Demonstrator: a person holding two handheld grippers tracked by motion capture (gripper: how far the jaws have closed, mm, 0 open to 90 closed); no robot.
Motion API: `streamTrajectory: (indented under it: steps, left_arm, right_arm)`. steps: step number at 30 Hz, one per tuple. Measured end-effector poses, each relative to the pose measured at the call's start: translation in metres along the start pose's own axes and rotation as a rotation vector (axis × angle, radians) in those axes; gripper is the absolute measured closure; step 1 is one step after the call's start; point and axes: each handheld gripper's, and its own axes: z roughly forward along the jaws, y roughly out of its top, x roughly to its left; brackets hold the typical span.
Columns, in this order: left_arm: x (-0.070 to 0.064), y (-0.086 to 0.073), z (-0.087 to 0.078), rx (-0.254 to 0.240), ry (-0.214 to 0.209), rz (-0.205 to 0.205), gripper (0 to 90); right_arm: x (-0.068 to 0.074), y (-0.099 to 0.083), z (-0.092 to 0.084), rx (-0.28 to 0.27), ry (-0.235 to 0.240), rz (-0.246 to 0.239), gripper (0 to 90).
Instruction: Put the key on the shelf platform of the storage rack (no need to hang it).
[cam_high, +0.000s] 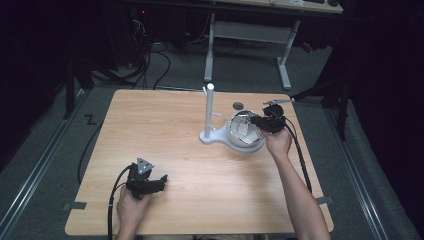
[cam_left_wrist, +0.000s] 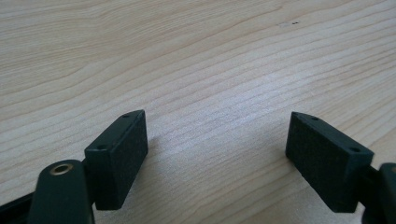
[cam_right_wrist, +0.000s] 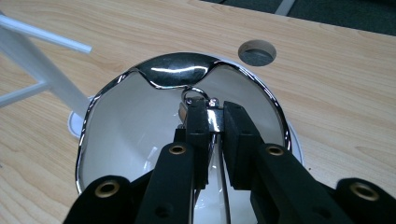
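A person is working two hand-held grippers over a light wooden table (cam_high: 165, 130) that is taking up the centre of the high view, its far edge running across the upper middle of the frame and its near edge sitting just above the bottom. At lower left, the left gripper (cam_high: 161, 181) is resting on the wood close to the near edge, a hand (cam_high: 131, 205) wrapped around its back and a black cable trailing off toward the bottom of the frame. In the left gripper view its jaws are standing wide apart with nothing between them, bare wood grain (cam_left_wrist: 196, 70) stretching ahead to the top of the frame.

At centre right, the right gripper (cam_high: 254, 120) is reaching over the rim of a shiny metal bowl (cam_high: 235, 131), which is sitting on the round base of a white stand (cam_high: 209, 112) whose post is rising just left of the bowl. The right gripper view is showing its jaws pinched closed on a small metal piece (cam_right_wrist: 214, 119) inside the bowl (cam_right_wrist: 116, 116), near the far rim; what the piece is cannot be told. A round hole (cam_right_wrist: 257, 51) in the tabletop is lying beyond the bowl at upper right of that view.

The widest open stretch of table is lying across the left half and the middle of the high view, between the two grippers, which are well apart. The bowl is standing closer to the right edge, with a narrower strip of wood beside it.
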Motion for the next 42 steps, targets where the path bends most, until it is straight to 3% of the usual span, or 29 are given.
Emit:
streamTrajectory:
  steps: [13, 16, 21, 29, 42]
  left_arm:
    - [0.0, 0.0, 0.0, 0.0, 0.0, 0.0, 21.3]
    - [0.0, 0.0, 0.0, 0.0, 0.0, 0.0, 21.3]
    - [0.0, 0.0, 0.0, 0.0, 0.0, 0.0, 21.2]
    - [0.0, 0.0, 0.0, 0.0, 0.0, 0.0, 21.2]
    - [0.0, 0.0, 0.0, -0.001, -0.001, -0.001, 21.3]
  right_arm:
    - [-0.001, 0.001, 0.012, -0.002, -0.026, -0.005, 81.2]
    - [-0.003, 0.0, 0.014, 0.006, -0.03, -0.007, 72.1]
    - [-0.004, -0.002, 0.013, 0.013, -0.016, -0.003, 68.4]
    - [0.005, -0.002, -0.007, -0.036, 0.014, -0.038, 60.3]
    - [0.002, -0.01, -0.035, -0.041, 0.016, -0.042, 55.8]
